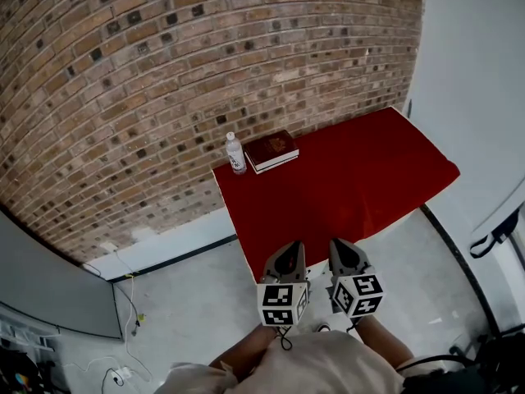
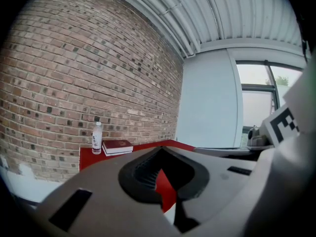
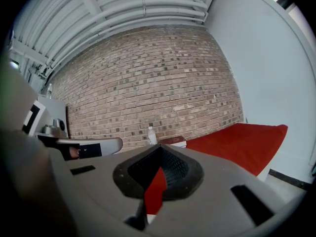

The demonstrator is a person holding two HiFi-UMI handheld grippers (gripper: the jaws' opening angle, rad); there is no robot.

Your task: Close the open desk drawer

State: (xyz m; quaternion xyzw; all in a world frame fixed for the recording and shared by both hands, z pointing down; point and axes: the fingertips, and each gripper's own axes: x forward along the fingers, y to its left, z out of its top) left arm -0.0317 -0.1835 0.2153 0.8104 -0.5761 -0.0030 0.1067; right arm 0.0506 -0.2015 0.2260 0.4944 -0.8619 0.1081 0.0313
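The desk (image 1: pixel 353 179) is covered with a red cloth and stands against a brick wall. No drawer shows in any view; the desk's front is hidden under the cloth edge. My left gripper (image 1: pixel 287 251) and right gripper (image 1: pixel 343 246) hang side by side just above the desk's near edge, pointing at the wall. Both are shut with nothing between the jaws. In the left gripper view the left gripper (image 2: pixel 160 150) has its jaws meeting at the tip, and the right gripper (image 3: pixel 159 147) looks the same in the right gripper view.
A clear water bottle (image 1: pixel 236 153) and a dark red book (image 1: pixel 272 150) sit at the desk's far left corner by the wall. Cables (image 1: pixel 131 306) lie on the grey floor at left, beside a grey panel (image 1: pixel 49 290). A white wall (image 1: pixel 476 97) borders the right.
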